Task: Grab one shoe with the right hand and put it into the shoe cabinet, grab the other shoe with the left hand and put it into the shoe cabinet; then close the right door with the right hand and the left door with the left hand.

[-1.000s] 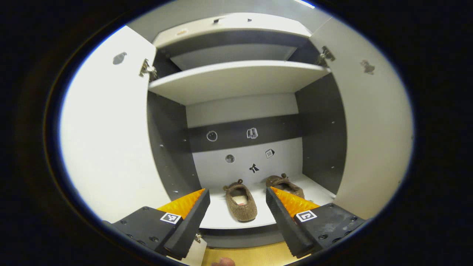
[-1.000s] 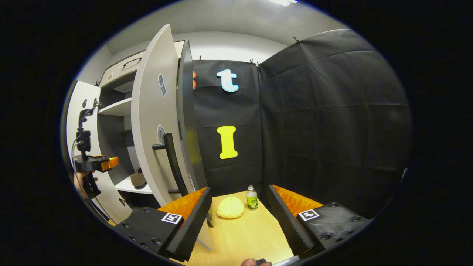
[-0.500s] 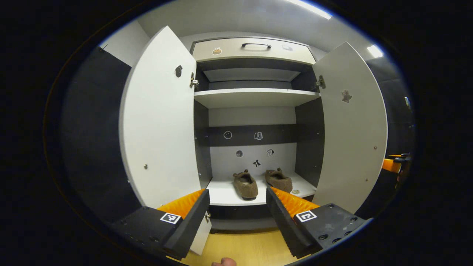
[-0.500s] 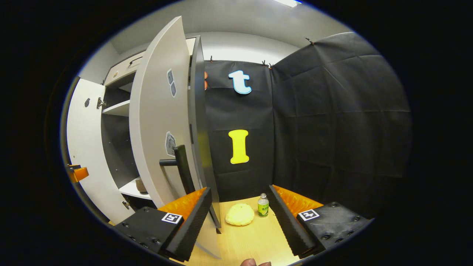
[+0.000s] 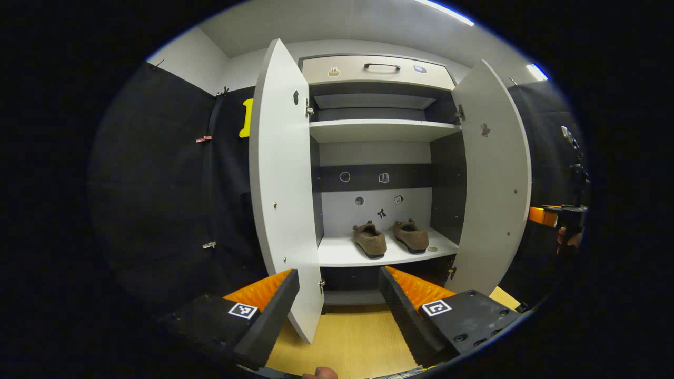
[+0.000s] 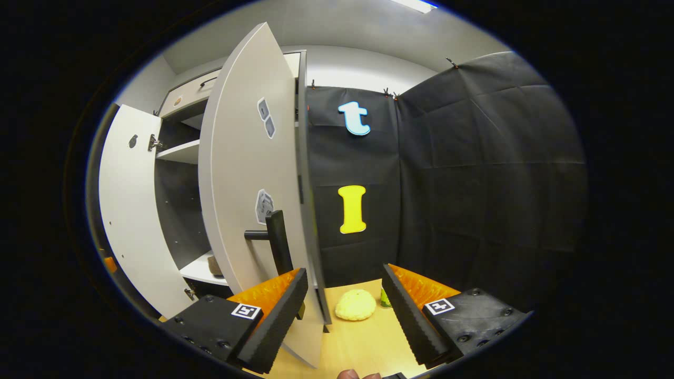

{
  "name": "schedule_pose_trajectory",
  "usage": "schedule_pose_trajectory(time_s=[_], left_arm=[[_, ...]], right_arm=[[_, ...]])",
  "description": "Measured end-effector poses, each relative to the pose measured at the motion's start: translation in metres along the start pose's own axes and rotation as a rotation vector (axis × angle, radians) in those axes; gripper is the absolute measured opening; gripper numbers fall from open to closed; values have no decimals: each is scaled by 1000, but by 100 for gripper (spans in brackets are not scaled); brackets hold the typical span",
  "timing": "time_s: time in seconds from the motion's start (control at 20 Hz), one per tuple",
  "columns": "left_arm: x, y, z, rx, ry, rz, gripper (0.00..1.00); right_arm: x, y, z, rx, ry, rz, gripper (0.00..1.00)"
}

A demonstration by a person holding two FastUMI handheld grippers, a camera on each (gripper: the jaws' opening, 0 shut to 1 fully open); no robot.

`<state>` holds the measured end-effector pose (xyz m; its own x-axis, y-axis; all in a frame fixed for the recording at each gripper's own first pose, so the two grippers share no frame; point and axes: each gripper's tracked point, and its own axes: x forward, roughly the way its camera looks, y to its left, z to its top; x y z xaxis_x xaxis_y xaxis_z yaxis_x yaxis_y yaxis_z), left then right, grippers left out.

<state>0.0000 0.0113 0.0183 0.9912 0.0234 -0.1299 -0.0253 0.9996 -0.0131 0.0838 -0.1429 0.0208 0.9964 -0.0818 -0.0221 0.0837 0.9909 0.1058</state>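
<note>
Two brown fuzzy shoes (image 5: 369,239) (image 5: 410,235) sit side by side on the lower shelf (image 5: 342,252) of the white shoe cabinet. Both doors stand open: the left door (image 5: 284,200) and the right door (image 5: 492,189). My left gripper (image 5: 337,278) is open and empty, well back from the cabinet, near the left door's lower edge. My right gripper (image 6: 345,276) is open and empty outside the right door (image 6: 253,200), close to its black handle (image 6: 276,242). The right gripper (image 5: 558,216) also shows in a hand at the far right of the left gripper view.
A yellow lumpy object (image 6: 355,311) and a small green bottle (image 6: 384,300), half hidden by a finger, rest on the wooden floor (image 6: 358,347) by the black cloth wall. An upper shelf (image 5: 379,129) and a drawer with a handle (image 5: 382,67) top the cabinet.
My left gripper has pulled back from the cabinet, so both doors now show whole. My right gripper has drawn closer to the right door's handle and edge.
</note>
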Motion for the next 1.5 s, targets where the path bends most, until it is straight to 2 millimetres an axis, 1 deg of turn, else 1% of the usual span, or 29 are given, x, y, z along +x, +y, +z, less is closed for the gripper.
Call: schedule_pose_trajectory(time_s=[0.15,0.25,0.3,0.35,0.4,0.5,0.6,0.75,0.85,0.95,1.05,1.1,1.3,1.4,1.5], left_arm=[[-8,18,-5,5,2,7,96],[-12,31,-11,-1,12,23,96],[-14,38,-13,-3,14,33,96],[-15,45,-13,-4,14,43,96],[-17,52,-15,-5,14,54,97],[-21,69,-20,-10,20,77,96],[-21,90,-22,-18,21,103,96],[-23,131,-20,-30,-3,164,96],[-21,157,-19,-45,-20,207,96],[-9,181,-19,-51,-28,238,96],[10,199,-16,-51,-34,252,98],[23,202,-14,-53,-42,243,98],[73,198,-4,-51,-56,189,95],[88,198,-2,-40,-56,185,95],[95,194,-2,-37,-55,172,95]], right_arm=[[-2,63,-5,32,-8,98,97],[1,114,-10,57,-6,189,97],[3,141,-17,60,5,230,97],[6,161,-25,51,18,256,98],[6,176,-32,48,33,280,98],[1,204,-39,71,50,324,98],[-4,221,-43,74,58,346,98],[-18,229,-49,59,71,369,98],[-29,224,-49,46,72,371,98],[-39,218,-50,35,63,362,98],[-47,214,-50,21,62,356,98],[-50,212,-50,12,61,350,98],[-58,191,-49,-16,62,310,98],[-57,180,-48,-16,66,287,98],[-56,167,-47,-12,64,259,98]])
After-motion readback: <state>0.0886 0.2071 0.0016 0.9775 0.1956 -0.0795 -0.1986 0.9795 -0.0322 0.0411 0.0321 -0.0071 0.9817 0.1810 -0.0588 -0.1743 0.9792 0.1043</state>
